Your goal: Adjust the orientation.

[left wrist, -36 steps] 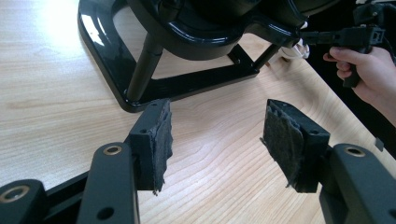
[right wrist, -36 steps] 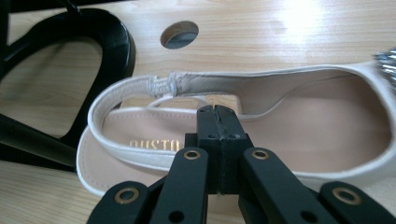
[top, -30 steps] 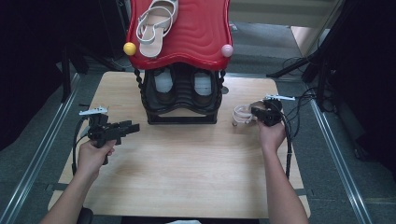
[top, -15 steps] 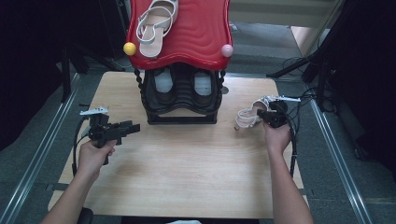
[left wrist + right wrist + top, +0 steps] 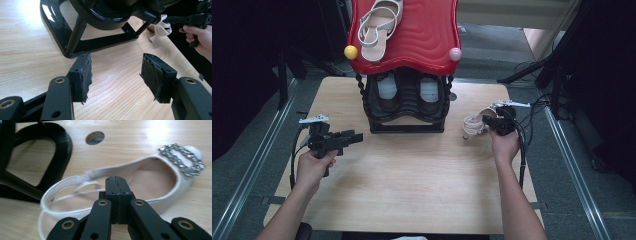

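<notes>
- White shoe (image 5: 140,180) with a rhinestone buckle (image 5: 182,158), centre of the right gripper view; in the high view it sits right of centre, just beside the black rack (image 5: 407,107).
- Right gripper (image 5: 116,180) is clamped on the shoe's side edge, jaws pressed together, likely to carry it to the rack.
- Left gripper (image 5: 115,75) at the lower part of its own view, jaws apart, nothing between, hovering over the table (image 5: 412,185), probably on standby.
- Matching sandal (image 5: 379,22) lies on the red top shelf (image 5: 422,35), upper centre.
- Lower shelf already holds dark shoes (image 5: 407,92); the rack's frame could block the path.
</notes>
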The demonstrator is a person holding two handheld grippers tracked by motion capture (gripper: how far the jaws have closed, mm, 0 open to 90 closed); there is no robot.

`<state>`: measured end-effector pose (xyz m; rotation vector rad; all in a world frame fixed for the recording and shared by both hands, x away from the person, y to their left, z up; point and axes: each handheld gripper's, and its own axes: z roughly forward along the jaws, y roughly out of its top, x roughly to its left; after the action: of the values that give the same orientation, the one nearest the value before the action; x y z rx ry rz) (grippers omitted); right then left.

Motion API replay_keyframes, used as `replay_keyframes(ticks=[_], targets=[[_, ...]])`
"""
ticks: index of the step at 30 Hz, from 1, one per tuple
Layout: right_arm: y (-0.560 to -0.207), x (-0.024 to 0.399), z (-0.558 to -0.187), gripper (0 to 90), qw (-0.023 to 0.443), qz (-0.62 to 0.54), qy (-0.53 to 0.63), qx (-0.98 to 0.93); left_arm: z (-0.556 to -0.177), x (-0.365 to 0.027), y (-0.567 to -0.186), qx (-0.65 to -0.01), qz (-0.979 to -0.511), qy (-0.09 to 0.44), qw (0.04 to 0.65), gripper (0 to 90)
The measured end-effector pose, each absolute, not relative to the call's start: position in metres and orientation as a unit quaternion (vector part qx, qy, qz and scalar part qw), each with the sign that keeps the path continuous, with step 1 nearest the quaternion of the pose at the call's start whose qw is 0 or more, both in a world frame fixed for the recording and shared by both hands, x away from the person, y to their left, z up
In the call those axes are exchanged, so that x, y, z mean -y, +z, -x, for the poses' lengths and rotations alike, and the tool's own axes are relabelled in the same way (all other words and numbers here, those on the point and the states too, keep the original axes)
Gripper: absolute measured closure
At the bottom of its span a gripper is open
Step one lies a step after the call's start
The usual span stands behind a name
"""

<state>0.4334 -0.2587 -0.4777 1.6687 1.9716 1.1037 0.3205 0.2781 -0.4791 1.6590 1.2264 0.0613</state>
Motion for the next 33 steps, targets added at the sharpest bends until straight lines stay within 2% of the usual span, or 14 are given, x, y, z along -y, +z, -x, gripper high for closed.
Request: replay_keyframes(ticks=[7,13,20,33], targets=[[-0.474,0.243,-0.419,90.0,0.155,-0.575,0.389,-0.703,-0.319,-0.281,-0.478,-0.513,-0.683,0.026,0.519,41.9],[-0.483,0.251,-0.41,90.0,0.176,-0.575,0.377,-0.704,-0.319,-0.283,-0.479,-0.516,-0.68,0.025,0.521,41.7],[-0.487,0.264,-0.406,90.0,0.166,-0.589,0.377,-0.696,-0.319,-0.282,-0.479,-0.517,-0.679,0.024,0.52,41.5],[-0.487,0.283,-0.402,90.0,0.183,-0.572,0.368,-0.709,-0.319,-0.282,-0.479,-0.517,-0.68,0.026,0.519,41.4]])
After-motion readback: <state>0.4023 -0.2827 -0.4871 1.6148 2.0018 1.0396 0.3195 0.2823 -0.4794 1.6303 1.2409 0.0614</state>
